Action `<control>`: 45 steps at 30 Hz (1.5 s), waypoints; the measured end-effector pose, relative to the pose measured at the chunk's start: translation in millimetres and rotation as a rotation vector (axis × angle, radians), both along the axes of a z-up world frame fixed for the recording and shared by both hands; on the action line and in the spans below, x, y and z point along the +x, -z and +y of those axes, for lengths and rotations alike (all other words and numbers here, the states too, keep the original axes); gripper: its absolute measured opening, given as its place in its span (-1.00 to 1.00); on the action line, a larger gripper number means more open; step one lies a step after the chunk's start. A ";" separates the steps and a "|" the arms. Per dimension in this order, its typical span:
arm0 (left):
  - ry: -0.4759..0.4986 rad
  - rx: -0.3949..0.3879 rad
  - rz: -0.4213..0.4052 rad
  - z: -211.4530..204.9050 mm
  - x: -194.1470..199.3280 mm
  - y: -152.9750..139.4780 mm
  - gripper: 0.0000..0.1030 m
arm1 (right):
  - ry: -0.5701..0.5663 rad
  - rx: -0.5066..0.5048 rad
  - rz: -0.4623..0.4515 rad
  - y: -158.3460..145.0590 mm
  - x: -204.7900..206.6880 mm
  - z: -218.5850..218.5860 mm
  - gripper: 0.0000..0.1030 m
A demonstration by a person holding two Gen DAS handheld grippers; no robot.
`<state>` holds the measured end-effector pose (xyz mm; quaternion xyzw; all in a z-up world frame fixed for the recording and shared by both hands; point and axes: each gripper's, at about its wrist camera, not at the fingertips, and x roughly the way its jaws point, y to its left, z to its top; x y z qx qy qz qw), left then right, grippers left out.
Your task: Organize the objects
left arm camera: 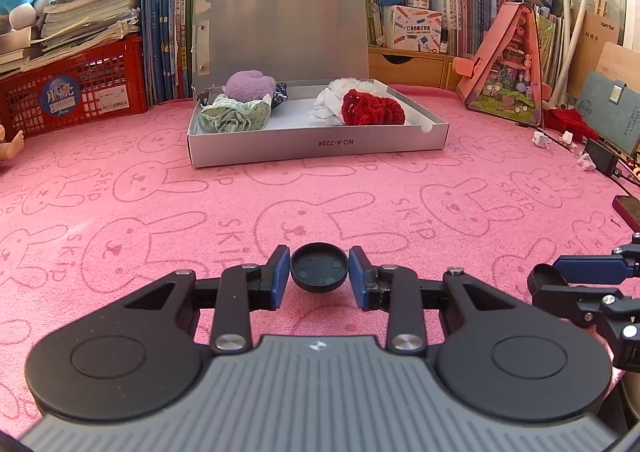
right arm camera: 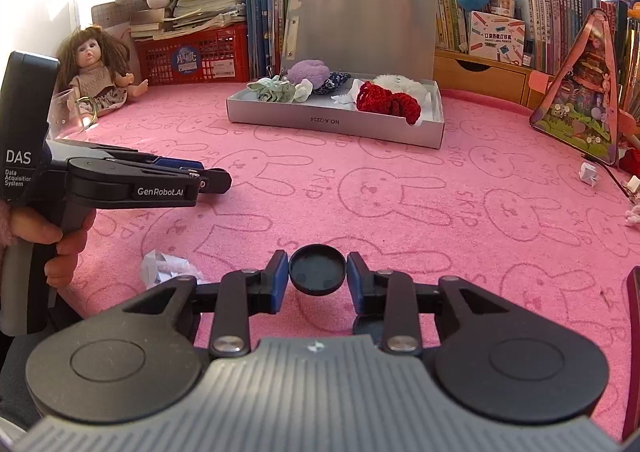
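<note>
My left gripper (left arm camera: 319, 270) is shut on a small round black cap (left arm camera: 319, 267) and holds it just above the pink cloth. My right gripper (right arm camera: 317, 271) is shut on a second round black cap (right arm camera: 317, 269). The right gripper with its cap also shows in the left wrist view (left arm camera: 546, 279) at the right edge. The left gripper shows side-on in the right wrist view (right arm camera: 216, 179), held by a hand. An open grey box (left arm camera: 316, 145) stands ahead, holding a purple pouch (left arm camera: 250, 83), green cloth (left arm camera: 236, 115) and red knitted piece (left arm camera: 372, 107).
A pink rabbit-print cloth (left arm camera: 160, 211) covers the table. A red crate (left arm camera: 76, 91) and books line the back. A doll (right arm camera: 96, 71) and a clear glass (right arm camera: 66, 111) sit far left. Crumpled paper (right arm camera: 164, 268) lies near the right gripper. A pink triangular toy house (left arm camera: 508, 71) stands at the right.
</note>
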<state>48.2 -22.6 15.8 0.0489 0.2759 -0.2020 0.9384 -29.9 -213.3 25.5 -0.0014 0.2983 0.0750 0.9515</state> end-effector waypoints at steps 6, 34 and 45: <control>0.005 -0.001 -0.022 -6.2 10.3 -14.4 -0.27 | 0.061 0.047 -0.011 -11.7 28.6 -13.0 -0.29; -0.058 -0.022 -0.084 -38.6 115.0 -48.1 -0.27 | 0.146 0.152 -0.009 -44.3 166.4 -38.3 -0.27; -0.077 0.006 -0.043 -49.6 161.0 -35.1 -0.27 | 0.192 0.146 0.056 -29.6 215.9 -47.7 -0.27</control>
